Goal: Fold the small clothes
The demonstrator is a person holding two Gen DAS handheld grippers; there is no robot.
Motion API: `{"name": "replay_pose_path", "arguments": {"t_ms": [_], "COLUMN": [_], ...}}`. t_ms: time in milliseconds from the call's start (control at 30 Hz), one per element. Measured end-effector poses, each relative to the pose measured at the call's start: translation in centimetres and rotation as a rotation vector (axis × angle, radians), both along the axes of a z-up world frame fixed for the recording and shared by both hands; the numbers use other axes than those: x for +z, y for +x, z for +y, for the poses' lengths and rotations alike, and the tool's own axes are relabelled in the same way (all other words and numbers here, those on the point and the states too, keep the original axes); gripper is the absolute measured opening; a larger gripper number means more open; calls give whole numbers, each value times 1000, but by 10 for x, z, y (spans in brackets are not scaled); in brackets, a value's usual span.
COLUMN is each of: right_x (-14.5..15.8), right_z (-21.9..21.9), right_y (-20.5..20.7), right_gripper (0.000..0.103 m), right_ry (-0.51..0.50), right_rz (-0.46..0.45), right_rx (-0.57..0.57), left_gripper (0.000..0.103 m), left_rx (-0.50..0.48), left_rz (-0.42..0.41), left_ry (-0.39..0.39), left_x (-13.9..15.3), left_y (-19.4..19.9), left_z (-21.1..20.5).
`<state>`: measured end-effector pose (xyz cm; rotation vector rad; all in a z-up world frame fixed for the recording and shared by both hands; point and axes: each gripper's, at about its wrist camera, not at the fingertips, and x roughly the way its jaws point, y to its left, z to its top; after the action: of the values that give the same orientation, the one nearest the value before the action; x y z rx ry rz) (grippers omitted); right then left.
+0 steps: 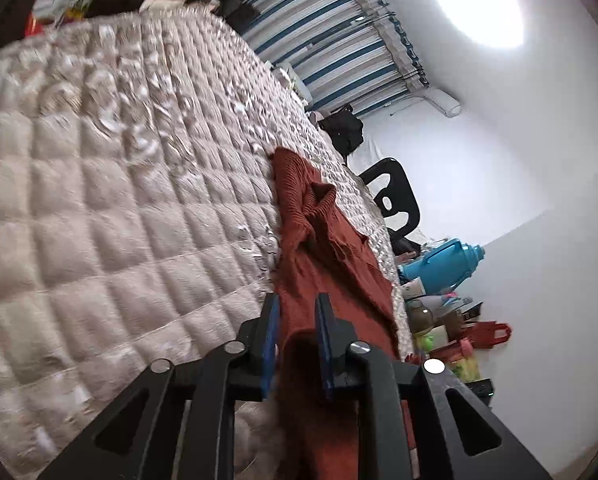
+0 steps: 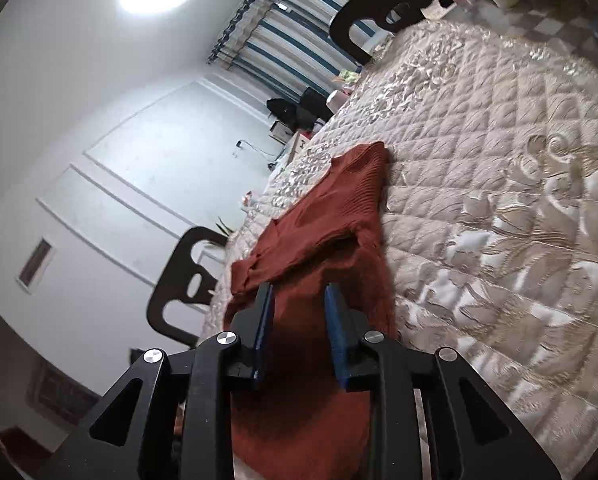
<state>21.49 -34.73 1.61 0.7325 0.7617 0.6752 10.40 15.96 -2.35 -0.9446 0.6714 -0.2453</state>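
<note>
A rust-red knit sweater [image 1: 319, 236] lies along one edge of a quilted bed [image 1: 111, 208], stretched away from the person toward the far end. It is laid out lengthwise, which suits a fold: the near hem can be lifted and carried over the far part. One sleeve [image 1: 319, 200] is already turned in over the body, and the far collar end [image 2: 363, 172] rests flat on the quilt.

The left gripper [image 1: 297, 300] has its blue-padded jaws spread a little, with sweater cloth running up between them; the cloth rises off the bed close to the lens, so it is probably being lifted by this gripper, though the actual contact with the pads is too close and too dark to confirm (the gap looks wider than one layer of knit). The right gripper [image 2: 299, 290] shows the same: jaws apart, red cloth filling the space between and below them, with the grip itself hard to judge.

Both grippers sit at the near hem, one on each corner by the look of it, and the rest of the garment extends ahead of them. A black chair [image 2: 183, 284] stands just beside the bed's edge, and a blue flask [image 1: 443, 260] sits among clutter beyond it.
</note>
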Motion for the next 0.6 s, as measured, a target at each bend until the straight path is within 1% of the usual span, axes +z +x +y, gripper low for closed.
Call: {"name": "replay_pose_path", "arguments": {"t_ms": [33,133,200,267,333,500,567,600], "right_x": [0,0,0,-1,-1,6,4,0], "right_z": [0,6,16,27,37,55,59,59], "right_y": [-4,-10,-14,-15,-17,-23,-23,-21], "right_gripper": [27,27,27,27,27,27,27,27], "right_ry": [-20,-46,-81,-118,-155,-279,-353,-403], "right_rz": [-5,-17,-21,-31,-41,-93,-100,-86], "right_rx": [5,15,36,58,71,67,50,31], "left_gripper": [29,31,31,37,38,38,40,40], "left_rx": [-4,-38,-89,-131,-161,-201,-216,-223], "left_rz": [-15,-54,-77,-89,-106,-81,-60,-37], "left_ry": [13,57,95,126,171,314,387,436], "left_x": [2,9,15,21,25,30,26,22], "left_y": [-5,-13,-17,-17,-17,-11,-9,-8], "left_z": [0,-7,-19,-33,-45,-72,-84,-90]}}
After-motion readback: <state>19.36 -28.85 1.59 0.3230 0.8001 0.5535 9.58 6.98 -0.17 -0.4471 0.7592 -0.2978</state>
